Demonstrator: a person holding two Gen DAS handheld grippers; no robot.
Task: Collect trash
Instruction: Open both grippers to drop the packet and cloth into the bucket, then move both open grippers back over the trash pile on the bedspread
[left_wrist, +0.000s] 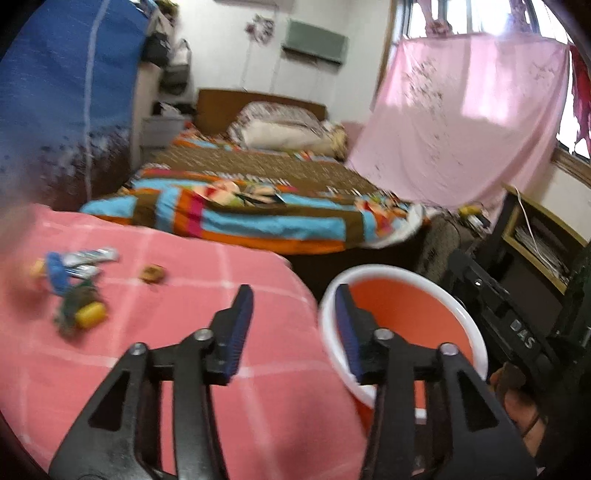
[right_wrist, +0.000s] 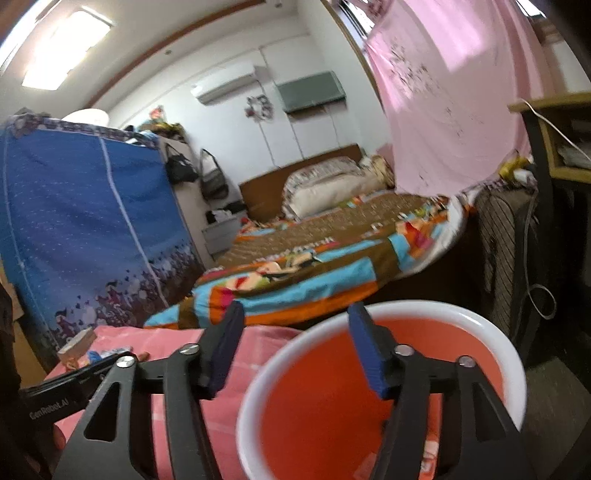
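Observation:
An orange bin with a white rim (left_wrist: 458, 317) stands beside a table with a pink checked cloth (left_wrist: 207, 325); it also shows in the right wrist view (right_wrist: 491, 332). Trash lies on the cloth at the left: silver-blue wrappers (left_wrist: 85, 260), a yellow piece (left_wrist: 90, 314), a green wrapper (left_wrist: 75, 301) and a small brown bit (left_wrist: 153, 274). My left gripper (left_wrist: 293, 295) is open and empty over the table's right edge and the bin rim. My right gripper (right_wrist: 295, 314) is open and empty above the bin's near rim. The left gripper's body (right_wrist: 74, 380) shows at left.
A bed with a striped colourful cover (left_wrist: 258, 206) lies behind the table. A blue fabric wardrobe (right_wrist: 81, 221) stands at the left. A pink sheet (left_wrist: 461, 118) hangs at the window. A dark shelf unit (left_wrist: 535, 240) stands right of the bin.

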